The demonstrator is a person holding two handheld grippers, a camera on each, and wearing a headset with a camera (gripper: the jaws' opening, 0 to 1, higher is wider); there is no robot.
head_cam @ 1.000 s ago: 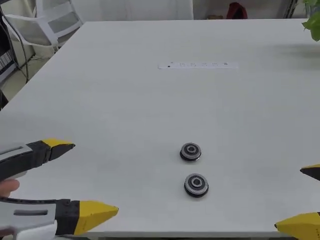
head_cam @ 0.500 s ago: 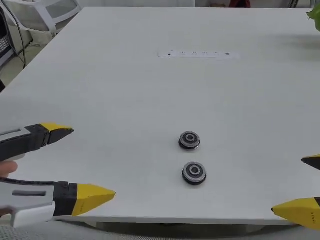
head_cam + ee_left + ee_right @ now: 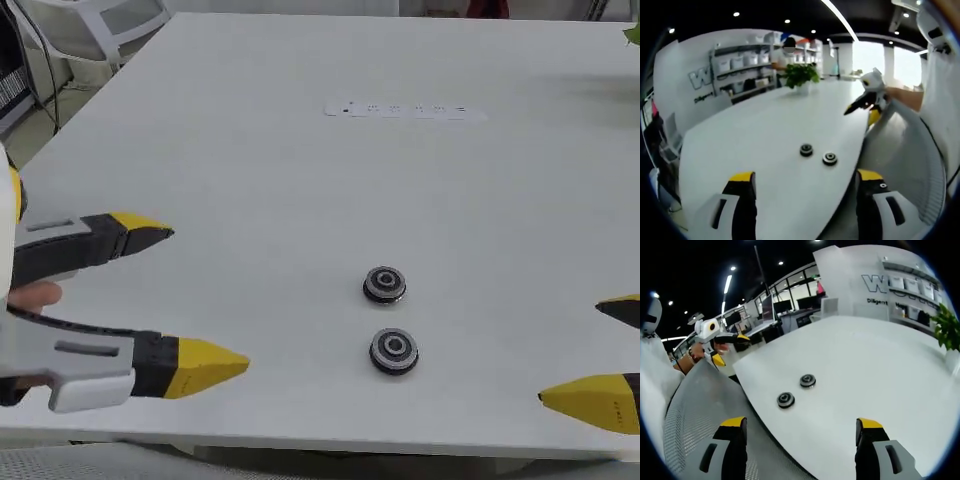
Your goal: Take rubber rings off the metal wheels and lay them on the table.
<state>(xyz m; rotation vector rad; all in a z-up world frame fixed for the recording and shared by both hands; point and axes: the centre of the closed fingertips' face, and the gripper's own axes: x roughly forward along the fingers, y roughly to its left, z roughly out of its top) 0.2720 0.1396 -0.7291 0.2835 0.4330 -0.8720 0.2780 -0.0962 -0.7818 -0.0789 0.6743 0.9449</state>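
Two metal wheels with black rubber rings lie flat on the white table (image 3: 300,180): the far wheel (image 3: 384,284) and the near wheel (image 3: 393,351) close to the front edge. They also lie ahead in the left gripper view, far wheel (image 3: 806,149) and near wheel (image 3: 829,159), and in the right gripper view, far wheel (image 3: 807,380) and near wheel (image 3: 785,399). My left gripper (image 3: 205,300) hovers open over the table's front left, well left of the wheels. My right gripper (image 3: 600,350) stands open at the front right edge, nothing between its yellow tips.
A white power strip (image 3: 405,110) lies across the table's far middle. A potted plant (image 3: 799,77) stands on the far right side. A white chair (image 3: 75,30) stands beyond the far left corner. Shelves line the room's wall.
My left gripper has risen and moved a little right toward the wheels. The right gripper has barely shifted. The head camera has tipped slightly; the wheels have stayed put.
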